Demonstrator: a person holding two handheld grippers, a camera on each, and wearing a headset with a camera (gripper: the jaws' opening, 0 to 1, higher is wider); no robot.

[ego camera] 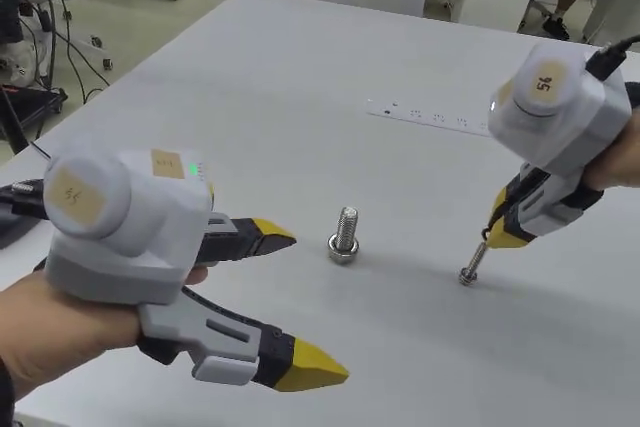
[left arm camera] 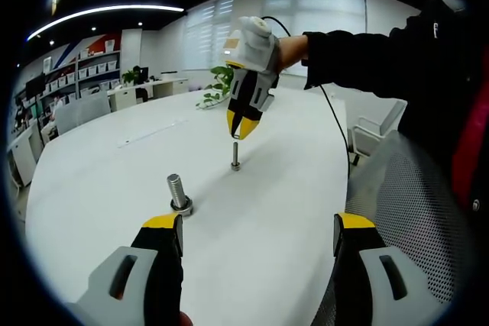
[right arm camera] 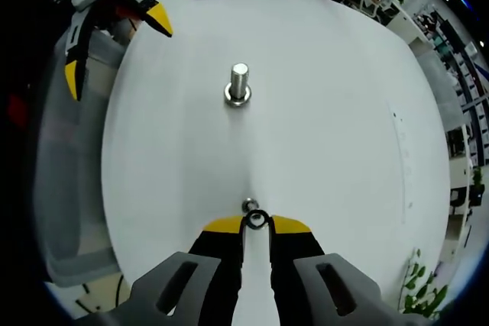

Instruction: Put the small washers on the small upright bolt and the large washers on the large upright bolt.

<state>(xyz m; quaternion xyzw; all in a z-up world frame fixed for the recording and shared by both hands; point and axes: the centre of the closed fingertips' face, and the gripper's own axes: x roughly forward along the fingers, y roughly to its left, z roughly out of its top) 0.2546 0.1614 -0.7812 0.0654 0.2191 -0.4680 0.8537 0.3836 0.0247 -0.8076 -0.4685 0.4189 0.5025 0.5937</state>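
- The left hand-held gripper (ego camera: 295, 299) hovers over the near left part of the white worktop (ego camera: 300, 97). Its jaws are spread wide and hold nothing.
- In the left gripper view, both yellow tips of this hand-held gripper (left arm camera: 257, 227) stand well apart. The large upright bolt (left arm camera: 178, 192) is just beyond the left tip.
- The right hand-held gripper (ego camera: 503, 237) points steeply down on the right side of the worktop. Its jaws are almost closed.
- In the right gripper view, the jaw tips (right arm camera: 257, 227) pinch a small washer (right arm camera: 256, 218). The ring sits directly at the top of the small upright bolt (right arm camera: 249, 205). Whether the ring is already over the thread cannot be determined.
- The small upright bolt (ego camera: 470, 267) stands just below the right jaw tips.
- The large upright bolt (ego camera: 344, 235) stands near the worktop centre, between the two hand-held grippers and apart from both. It has a wider metal base; head or washer cannot be distinguished.
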